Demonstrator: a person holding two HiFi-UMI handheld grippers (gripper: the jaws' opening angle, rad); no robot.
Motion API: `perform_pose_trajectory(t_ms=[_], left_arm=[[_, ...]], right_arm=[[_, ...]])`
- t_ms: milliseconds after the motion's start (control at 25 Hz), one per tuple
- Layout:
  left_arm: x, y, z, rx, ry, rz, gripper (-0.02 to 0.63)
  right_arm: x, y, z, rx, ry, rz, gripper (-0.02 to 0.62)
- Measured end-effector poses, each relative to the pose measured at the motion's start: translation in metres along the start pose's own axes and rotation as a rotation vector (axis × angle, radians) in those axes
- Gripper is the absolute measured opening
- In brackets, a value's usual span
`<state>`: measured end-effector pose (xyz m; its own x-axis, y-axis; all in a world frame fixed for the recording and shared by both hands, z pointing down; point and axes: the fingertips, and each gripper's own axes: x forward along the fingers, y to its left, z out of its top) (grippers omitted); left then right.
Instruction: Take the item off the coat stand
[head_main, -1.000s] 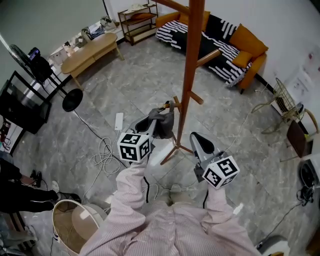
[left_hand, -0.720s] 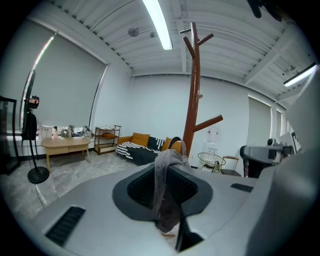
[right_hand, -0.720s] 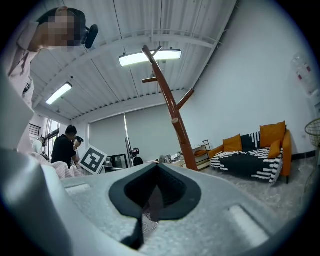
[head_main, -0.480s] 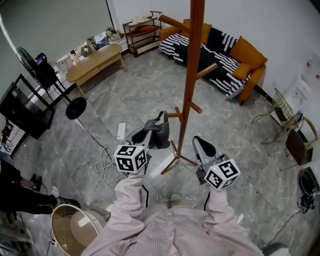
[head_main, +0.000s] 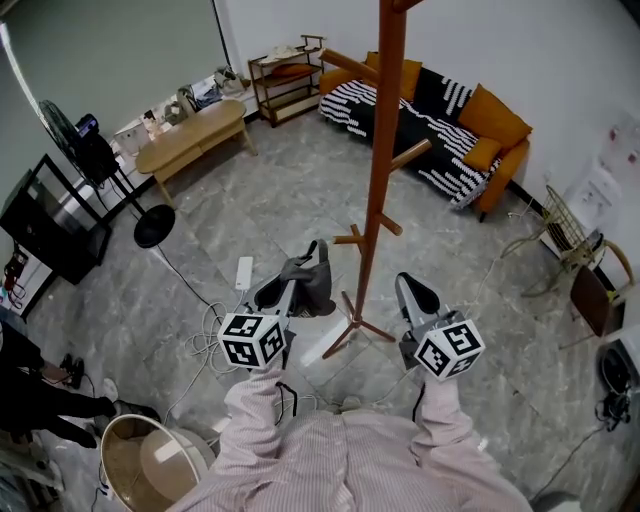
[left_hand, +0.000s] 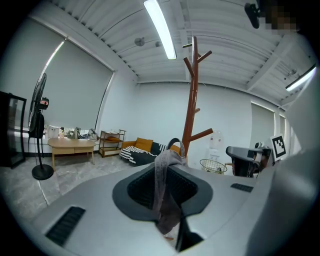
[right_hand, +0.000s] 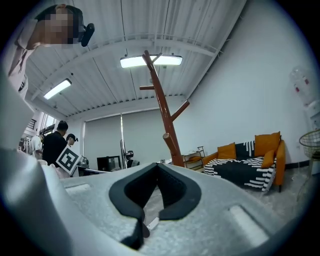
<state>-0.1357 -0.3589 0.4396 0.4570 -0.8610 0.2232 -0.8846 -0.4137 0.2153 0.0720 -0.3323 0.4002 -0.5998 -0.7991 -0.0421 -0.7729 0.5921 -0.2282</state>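
The brown wooden coat stand (head_main: 384, 150) rises mid-room in the head view, with short pegs low on its pole. A grey fabric item with a dark loop (head_main: 312, 283) hangs in my left gripper (head_main: 303, 290), just left of the stand and apart from the low peg (head_main: 350, 239). In the left gripper view the item (left_hand: 162, 170) drapes between the black pads of the left gripper (left_hand: 167, 200), which is shut on it; the stand (left_hand: 191, 100) is behind. My right gripper (head_main: 415, 295) sits right of the stand's foot. The right gripper (right_hand: 157, 192) is shut and holds nothing.
An orange sofa with a striped throw (head_main: 450, 110) stands behind the stand. A wooden table (head_main: 190, 125), a shelf (head_main: 285, 62) and a floor fan (head_main: 150, 215) are at the left. A power strip and cables (head_main: 240, 275) lie on the floor. A round basket (head_main: 150, 455) is near my left.
Both grippers have drawn back from the stand and lifted a little. The grey item, earlier against the low peg, now hangs apart from it in the left gripper.
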Motion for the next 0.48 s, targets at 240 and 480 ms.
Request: perform_pose_trajectory(t_ms=[240,480], left_arm=[[-0.017,0.001,0.001,0.021,-0.010,0.009,0.057],[-0.028,0.002,0.002,0.015,-0.017,0.020,0.057]], right_arm=[[-0.002,-0.006,0.006,0.006,-0.033,-0.027,0.005],[0.000,-0.008,0.014,-0.003,-0.051,-0.024,0.005]])
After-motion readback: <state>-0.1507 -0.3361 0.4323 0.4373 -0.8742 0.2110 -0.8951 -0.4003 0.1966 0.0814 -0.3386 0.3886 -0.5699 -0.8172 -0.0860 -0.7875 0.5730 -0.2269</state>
